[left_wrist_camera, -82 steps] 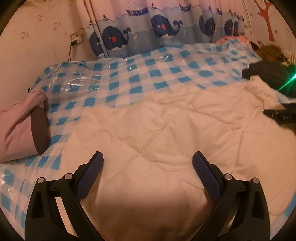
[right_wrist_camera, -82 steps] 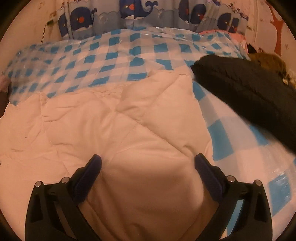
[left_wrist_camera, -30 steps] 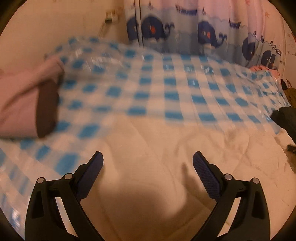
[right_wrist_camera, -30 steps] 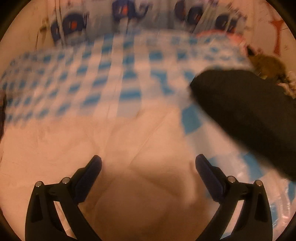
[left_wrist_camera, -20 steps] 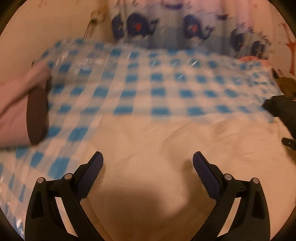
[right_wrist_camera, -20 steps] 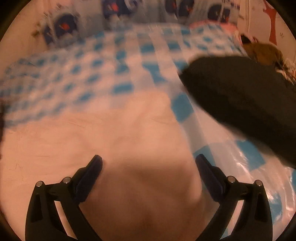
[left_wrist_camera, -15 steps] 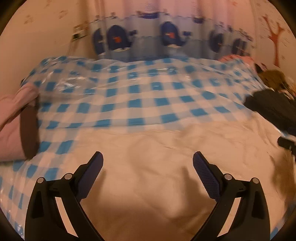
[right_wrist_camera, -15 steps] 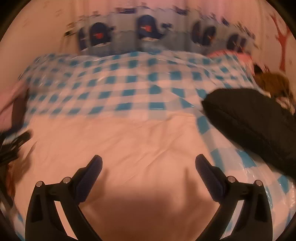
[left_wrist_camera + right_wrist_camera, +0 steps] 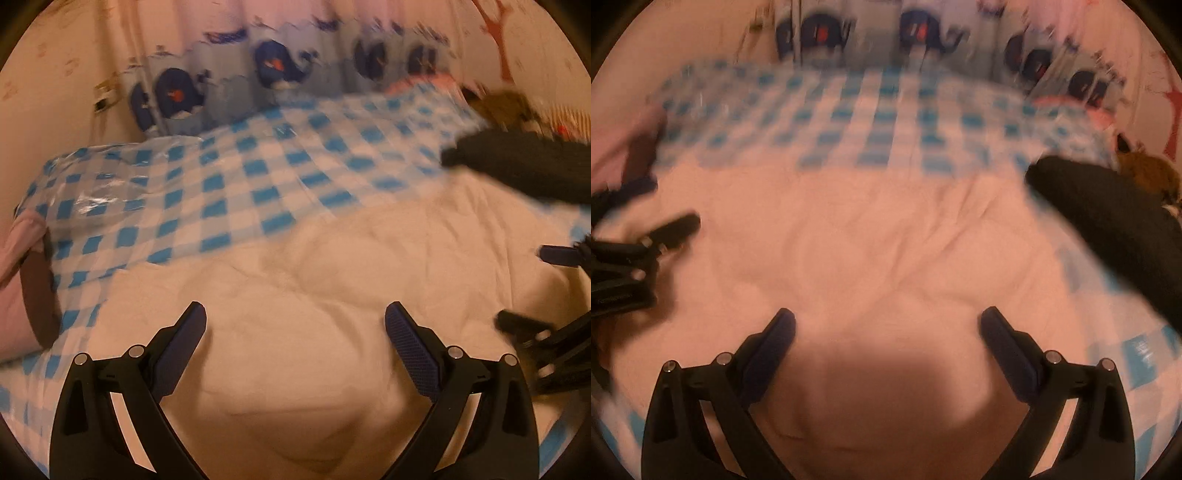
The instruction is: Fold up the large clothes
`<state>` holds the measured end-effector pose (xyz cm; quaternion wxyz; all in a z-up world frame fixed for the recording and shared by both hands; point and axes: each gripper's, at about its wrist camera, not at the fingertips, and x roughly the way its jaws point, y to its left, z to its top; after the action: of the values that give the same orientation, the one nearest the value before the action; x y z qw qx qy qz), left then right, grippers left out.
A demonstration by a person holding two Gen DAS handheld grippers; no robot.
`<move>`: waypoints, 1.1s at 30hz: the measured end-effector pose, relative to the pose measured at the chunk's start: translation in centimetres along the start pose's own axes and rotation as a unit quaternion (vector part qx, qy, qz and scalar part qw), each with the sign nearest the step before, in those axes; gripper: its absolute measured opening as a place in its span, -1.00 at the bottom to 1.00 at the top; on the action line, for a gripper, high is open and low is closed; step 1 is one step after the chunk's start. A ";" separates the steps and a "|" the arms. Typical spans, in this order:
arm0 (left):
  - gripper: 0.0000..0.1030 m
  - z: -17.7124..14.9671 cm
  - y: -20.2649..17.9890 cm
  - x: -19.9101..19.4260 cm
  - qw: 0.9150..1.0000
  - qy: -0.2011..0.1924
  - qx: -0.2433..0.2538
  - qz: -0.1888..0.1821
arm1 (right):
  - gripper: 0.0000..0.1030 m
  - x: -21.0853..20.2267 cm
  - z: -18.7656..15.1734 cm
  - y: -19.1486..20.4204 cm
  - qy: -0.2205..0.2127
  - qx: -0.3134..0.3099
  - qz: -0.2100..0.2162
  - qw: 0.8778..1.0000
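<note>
Blue-checked plastic sheet (image 9: 229,177), whale-print curtain (image 9: 273,66), wall outlet (image 9: 107,96) behind.

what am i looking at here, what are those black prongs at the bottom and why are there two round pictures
These are two handheld tools, one in each of a person's hands. Each has a two-finger claw and a fisheye camera looking forward along its fingers, hence the round pictures. One picture is from the left claw, the other from the right claw; the black prongs are their fingers. Each claw also shows at the edge of the other's view. Both are open and hold nothing. Below them lies a cream quilted garment, spread on a blue checked cover. A black garment lies to the right, a pink one to the left, and a whale-print curtain hangs behind. Both pictures are motion-blurred.
</note>
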<state>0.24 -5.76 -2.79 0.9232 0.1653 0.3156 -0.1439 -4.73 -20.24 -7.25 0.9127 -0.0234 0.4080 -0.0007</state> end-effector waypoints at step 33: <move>0.82 -5.8 4.6 -6.2 0.995 0.023 -0.019 0.091 | 0.89 -7.1 -2.6 -7.2 0.003 0.100 -0.006 0.995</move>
<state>-5.89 1.72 -2.23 0.9281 0.1791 0.3227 -0.0496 -11.24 -27.40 -3.36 0.9091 0.0654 0.4088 -0.0470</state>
